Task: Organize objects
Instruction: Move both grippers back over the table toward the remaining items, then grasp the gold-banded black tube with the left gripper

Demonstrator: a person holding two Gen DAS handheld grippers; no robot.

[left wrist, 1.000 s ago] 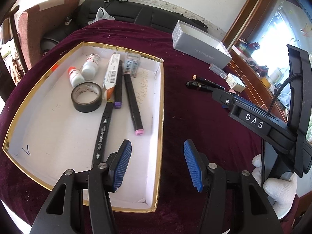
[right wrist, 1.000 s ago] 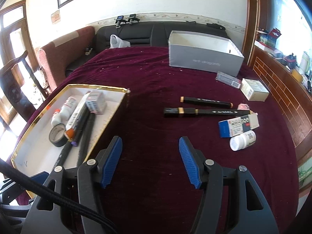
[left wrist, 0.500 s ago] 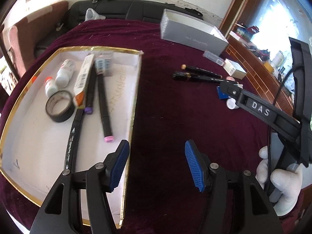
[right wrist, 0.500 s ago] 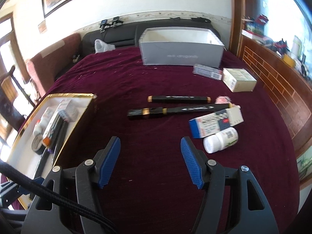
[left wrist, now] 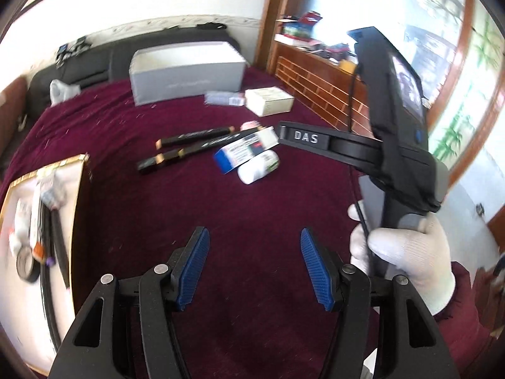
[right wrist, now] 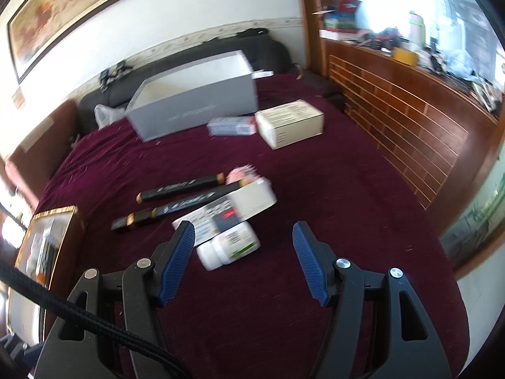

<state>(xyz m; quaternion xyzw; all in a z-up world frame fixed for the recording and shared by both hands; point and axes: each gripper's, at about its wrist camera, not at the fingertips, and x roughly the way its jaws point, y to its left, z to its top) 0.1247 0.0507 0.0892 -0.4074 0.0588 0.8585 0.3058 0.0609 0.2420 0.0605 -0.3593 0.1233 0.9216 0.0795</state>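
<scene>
Both grippers' fingers (left wrist: 192, 268) (right wrist: 307, 257) wide apart, empty, above white bottle (right wrist: 228, 251).

Home living room: framed painting (right wrist: 72, 9) upper left, dark sofa (right wrist: 195, 60) along the back wall, wood-panelled sill (right wrist: 410, 107) (cluttered) on the right, maroon-clothed desk (right wrist: 315, 170).

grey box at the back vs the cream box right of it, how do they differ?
The grey box is open-topped with a white inside; the cream box is closed. The grey box is clearly the larger and taller; the cream box is low. The grey box carries faint lettering on its side; the cream box has printed text lines. Both stand on the maroon cloth.
</scene>
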